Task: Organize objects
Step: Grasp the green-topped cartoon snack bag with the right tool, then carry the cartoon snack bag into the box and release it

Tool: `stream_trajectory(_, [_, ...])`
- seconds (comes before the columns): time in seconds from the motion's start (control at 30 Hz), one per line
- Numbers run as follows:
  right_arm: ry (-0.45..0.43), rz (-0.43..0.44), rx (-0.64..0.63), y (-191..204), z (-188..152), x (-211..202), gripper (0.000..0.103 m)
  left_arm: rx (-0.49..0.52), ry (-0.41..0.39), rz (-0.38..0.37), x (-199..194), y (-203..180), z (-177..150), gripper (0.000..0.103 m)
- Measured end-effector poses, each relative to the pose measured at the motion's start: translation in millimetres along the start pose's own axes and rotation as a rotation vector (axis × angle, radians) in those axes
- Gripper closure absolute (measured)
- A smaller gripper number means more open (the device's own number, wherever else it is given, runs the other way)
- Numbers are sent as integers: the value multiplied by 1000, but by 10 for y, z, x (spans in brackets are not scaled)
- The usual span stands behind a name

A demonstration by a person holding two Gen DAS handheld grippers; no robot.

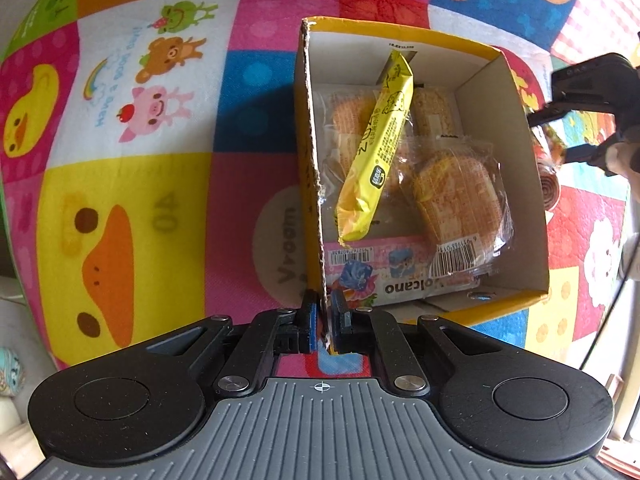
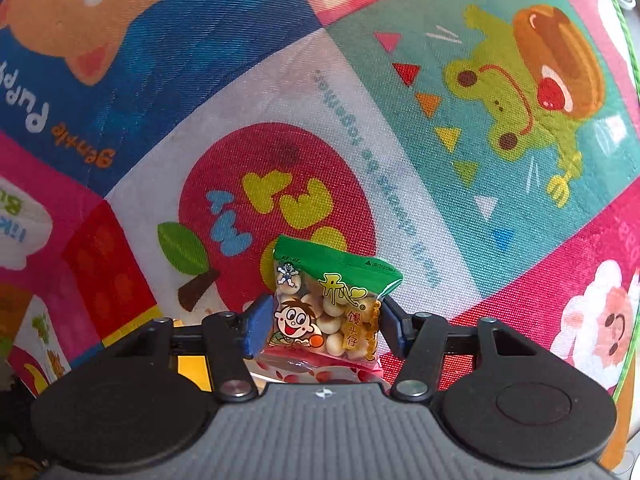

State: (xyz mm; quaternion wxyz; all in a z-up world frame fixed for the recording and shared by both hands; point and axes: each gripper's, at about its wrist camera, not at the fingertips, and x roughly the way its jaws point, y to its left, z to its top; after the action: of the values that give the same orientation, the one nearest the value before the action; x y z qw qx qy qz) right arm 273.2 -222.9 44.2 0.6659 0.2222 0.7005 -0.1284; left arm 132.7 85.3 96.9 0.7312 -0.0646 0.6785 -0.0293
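A yellow cardboard box point(image 1: 520, 184) stands open on the patchwork cloth. Inside lie a yellow snack bar point(image 1: 380, 148), clear packs of biscuits point(image 1: 456, 196) and a pink packet point(image 1: 384, 276). My left gripper point(image 1: 323, 318) is shut on the box's near left corner wall. My right gripper point(image 2: 322, 326) is shut on a small green-topped bag of round biscuits point(image 2: 332, 308), held above the cloth. The right gripper also shows at the right edge of the left wrist view point(image 1: 576, 120), beside the box.
The colourful cartoon cloth point(image 1: 120, 184) covers the whole surface around the box. A small rolled object point(image 1: 550, 192) lies just right of the box. The cloth under my right gripper shows an apple patch point(image 2: 256, 208).
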Motion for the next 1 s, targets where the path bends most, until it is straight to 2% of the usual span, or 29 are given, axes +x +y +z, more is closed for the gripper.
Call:
stream_trajectory(0.27, [-107, -15, -142, -337, -452, -701, 53, 47, -1, -17, 10, 26, 25, 94])
stream_trajectory(0.47, [-188, 49, -117, -696, -921, -1513, 53, 126, -5, -21, 22, -2, -5, 94])
stream_trajectory(0.57, [-184, 102, -111, -735, -1224, -1814, 53, 146, -14, -29, 16, -1, -28, 94])
stream_trajectory(0.67, [-166, 104, -145, -681, -1603, -2020, 53, 142, -19, -47, 16, 28, -29, 94])
stream_trajectory(0.83, [-96, 108, -151, -523, -2166, -2121, 53, 156, -29, -71, 10, 69, -46, 93])
stream_trajectory(1.0, [-69, 116, -184, -302, -2590, -2266, 53, 164, -50, -95, 28, 121, -69, 93])
